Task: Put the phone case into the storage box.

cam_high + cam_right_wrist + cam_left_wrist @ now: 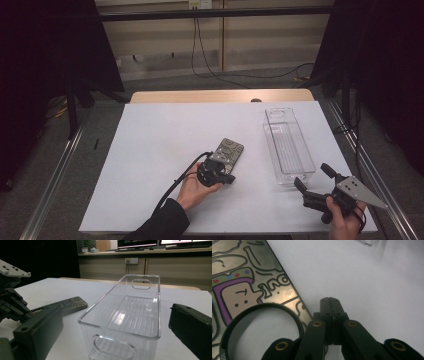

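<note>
Patterned case (228, 151), a flat slab printed with cartoon doodles, was seen lying face-up on the white table cover (150, 150), near the middle of the table and well apart from the clear plastic bin (288, 145) standing to its right. Left gripper (220, 175) was found low at the case's near end, its jaws pressed fully together with nothing between them, and in the left gripper view the closed tips (329, 301) were shown resting on bare cover just beside the case's long edge (284, 285), not on the case itself. Right gripper (312, 180) was held near the bin's near end with its jaws spread wide and empty, the bin framed between them in the right gripper view (125, 315). A pick-up of the case, with the bin as a likely destination, was judged to be in preparation. Trouble could be expected here: with the jaws shut, the thin case could not be taken at all, and a push from the closed tips might only skid it across the smooth cover or spin it away. A glossy face was suggested by the reflections, so a shallow pinch on the edge might well slip. The bin, light and unanchored, might also be knocked askew if the wide right jaws were brought in carelessly.
</note>
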`<action>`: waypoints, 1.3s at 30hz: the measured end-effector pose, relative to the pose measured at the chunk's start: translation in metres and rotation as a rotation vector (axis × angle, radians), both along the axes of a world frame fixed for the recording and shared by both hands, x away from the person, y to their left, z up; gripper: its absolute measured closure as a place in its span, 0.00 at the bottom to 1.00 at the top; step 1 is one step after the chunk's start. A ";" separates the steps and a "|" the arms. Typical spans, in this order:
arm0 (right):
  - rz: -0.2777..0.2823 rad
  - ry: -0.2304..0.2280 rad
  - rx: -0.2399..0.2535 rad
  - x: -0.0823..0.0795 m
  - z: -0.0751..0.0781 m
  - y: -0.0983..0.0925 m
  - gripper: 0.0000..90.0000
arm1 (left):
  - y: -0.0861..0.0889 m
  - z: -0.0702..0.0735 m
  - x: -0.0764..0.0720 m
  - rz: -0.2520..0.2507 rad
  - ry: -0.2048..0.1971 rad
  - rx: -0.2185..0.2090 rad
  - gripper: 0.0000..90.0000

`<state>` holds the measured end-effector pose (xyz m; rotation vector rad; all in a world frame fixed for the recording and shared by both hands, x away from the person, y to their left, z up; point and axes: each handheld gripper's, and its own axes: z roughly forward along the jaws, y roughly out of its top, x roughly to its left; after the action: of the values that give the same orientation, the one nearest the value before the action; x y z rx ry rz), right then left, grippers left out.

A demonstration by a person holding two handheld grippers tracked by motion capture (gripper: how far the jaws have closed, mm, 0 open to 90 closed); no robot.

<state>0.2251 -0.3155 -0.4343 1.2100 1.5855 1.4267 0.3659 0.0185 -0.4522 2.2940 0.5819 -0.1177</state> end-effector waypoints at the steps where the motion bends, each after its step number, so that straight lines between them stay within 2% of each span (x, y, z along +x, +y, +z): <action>1: -0.001 0.001 0.000 0.000 0.000 0.000 0.00 | 0.000 0.000 0.000 -0.001 0.000 0.001 1.00; 12: -0.006 0.001 0.002 -0.001 0.000 0.000 0.00 | 0.006 0.000 0.002 0.013 0.007 0.005 1.00; 15: -0.004 0.001 0.001 -0.001 0.000 -0.001 0.00 | 0.012 0.001 0.004 0.015 0.002 0.012 1.00; 16: -0.004 0.001 0.001 -0.001 0.000 -0.001 0.00 | 0.014 0.002 0.004 0.023 0.001 0.028 1.00; 20: -0.005 0.001 0.003 -0.001 0.000 0.000 0.00 | 0.022 0.001 0.006 0.038 0.013 0.015 1.00; 23: -0.006 0.001 0.003 -0.001 0.000 0.000 0.00 | 0.025 0.002 0.005 0.044 0.003 0.035 1.00; 39: -0.005 0.003 0.000 -0.001 0.000 0.000 0.00 | 0.053 0.002 0.012 0.086 0.029 0.023 1.00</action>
<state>0.2240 -0.3155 -0.4344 1.2159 1.5831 1.4222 0.3778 0.0713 -0.4505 2.2885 0.6992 -0.1037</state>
